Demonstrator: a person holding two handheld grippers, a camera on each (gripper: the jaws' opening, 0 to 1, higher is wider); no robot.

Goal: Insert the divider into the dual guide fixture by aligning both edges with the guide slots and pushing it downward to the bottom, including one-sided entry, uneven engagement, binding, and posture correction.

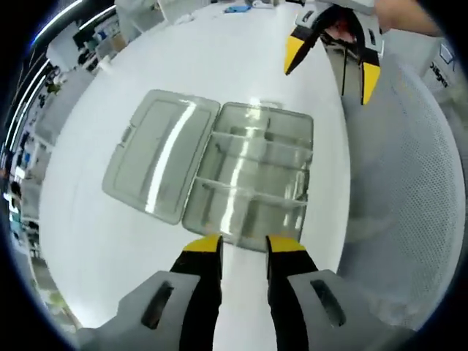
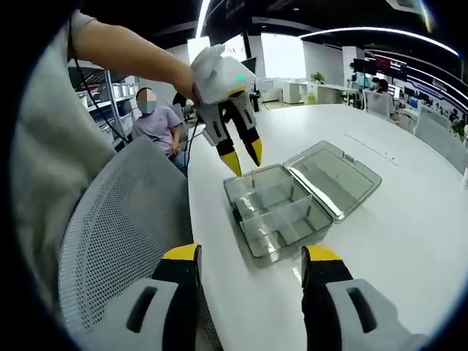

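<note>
While both hang empty, each gripper [image 1: 243, 247] [image 2: 251, 257] gapes.

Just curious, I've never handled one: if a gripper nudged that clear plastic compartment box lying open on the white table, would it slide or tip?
The clear plastic compartment box would probably slide: it looks thin-walled and light, and the white table is glossy. Tipping seems unlikely, since its open lid lies flat alongside, widening the footprint.

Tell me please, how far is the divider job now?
Done: the clear box lies on the white table with its lid open, dividers already standing inside. In hand: nothing; left gripper and right gripper hover open. Left: any further inserting and pushing down.
</note>
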